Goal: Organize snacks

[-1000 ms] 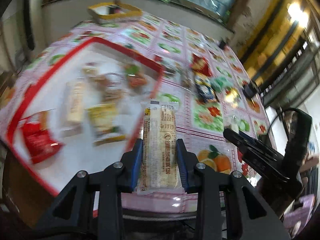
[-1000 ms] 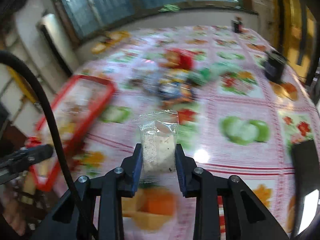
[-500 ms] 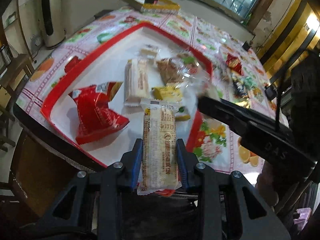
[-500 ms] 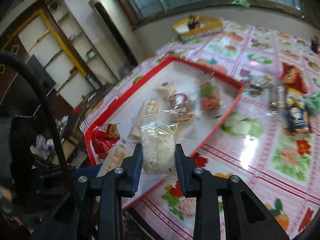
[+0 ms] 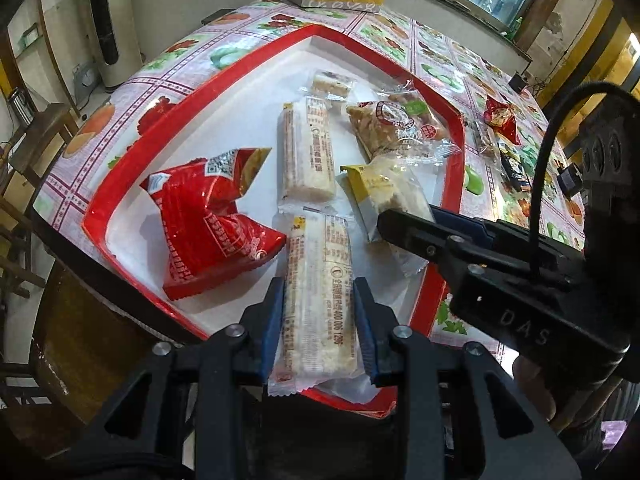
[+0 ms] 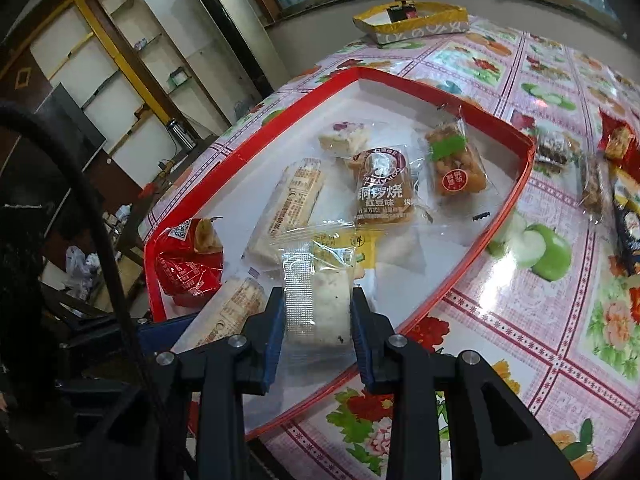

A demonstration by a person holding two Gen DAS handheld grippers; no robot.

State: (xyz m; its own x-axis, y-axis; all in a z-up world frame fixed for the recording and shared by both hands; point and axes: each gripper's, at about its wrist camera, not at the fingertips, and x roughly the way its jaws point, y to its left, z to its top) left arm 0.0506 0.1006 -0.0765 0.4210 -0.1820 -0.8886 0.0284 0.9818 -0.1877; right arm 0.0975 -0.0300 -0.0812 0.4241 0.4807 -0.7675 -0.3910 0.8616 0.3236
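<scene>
- The left gripper (image 5: 320, 320) clenches a long pale bar (image 5: 320, 292) between its blue pads, low over the near end of the red tray (image 5: 120, 184).
- The right gripper (image 6: 318, 330) grips a clear-wrapped cake (image 6: 320, 300), also over the tray's near end; its jaws have just eased slightly wider, pads on the wrapper.
- Just beside the left bar lies a red bag (image 5: 208, 220); beyond it, a second bar (image 5: 306, 152).
- Further in the tray lie a brown pastry (image 6: 384, 188) and a nut bar (image 6: 456, 164).
- More snacks (image 6: 624, 200) lie on the floral tablecloth (image 6: 540, 320) outside the tray.
</scene>
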